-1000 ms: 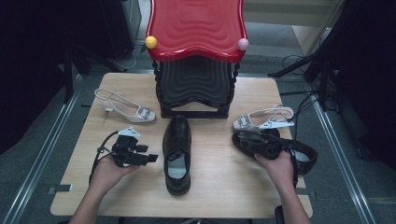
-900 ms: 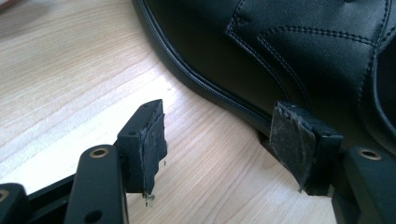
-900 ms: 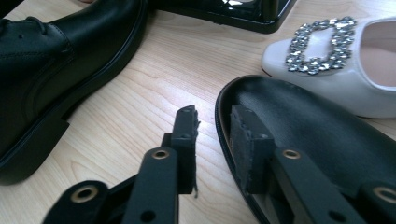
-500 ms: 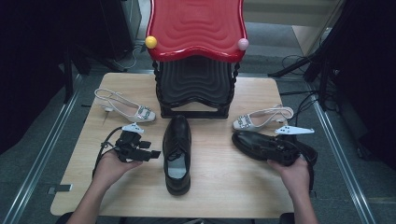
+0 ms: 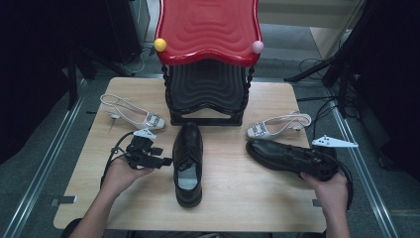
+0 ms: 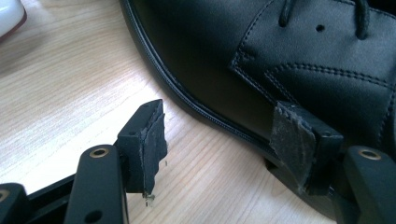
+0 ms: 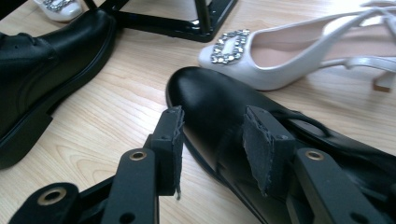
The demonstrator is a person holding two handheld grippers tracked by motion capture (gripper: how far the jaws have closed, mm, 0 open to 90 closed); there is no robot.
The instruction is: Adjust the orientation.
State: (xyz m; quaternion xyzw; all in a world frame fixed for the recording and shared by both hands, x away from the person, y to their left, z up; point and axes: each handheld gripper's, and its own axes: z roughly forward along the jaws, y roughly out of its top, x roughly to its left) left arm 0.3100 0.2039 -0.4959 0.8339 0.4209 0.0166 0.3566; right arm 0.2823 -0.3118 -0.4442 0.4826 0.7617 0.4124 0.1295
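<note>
Two black lace-up shoes lie on the wooden table (image 5: 233, 208). The middle shoe (image 5: 188, 161) points away from me. My left gripper (image 5: 164, 158) stands open at its left side; in the left gripper view the gripper (image 6: 219, 140) has its right pad (image 6: 299, 137) close against the shoe's (image 6: 289, 56) sole edge, and its left pad is over bare wood. The right-hand shoe (image 5: 282, 154) lies crosswise. My right gripper (image 5: 312, 161) is at its heel end, and its jaws have just been opening. In the right gripper view the gripper (image 7: 215, 149) straddles that shoe's (image 7: 210, 102) side without pressing it.
A black rack with a red wavy top (image 5: 208, 29) stands at the table's back middle. One white buckled slingback (image 5: 131, 113) lies at the left, another (image 5: 277, 125) just behind the right-hand black shoe. Cables trail off the right edge.
My right hand has drawn back to the right along the crosswise shoe and lifted a little, its jaws spreading. The shoe stays put. The left hand has hardly moved.
</note>
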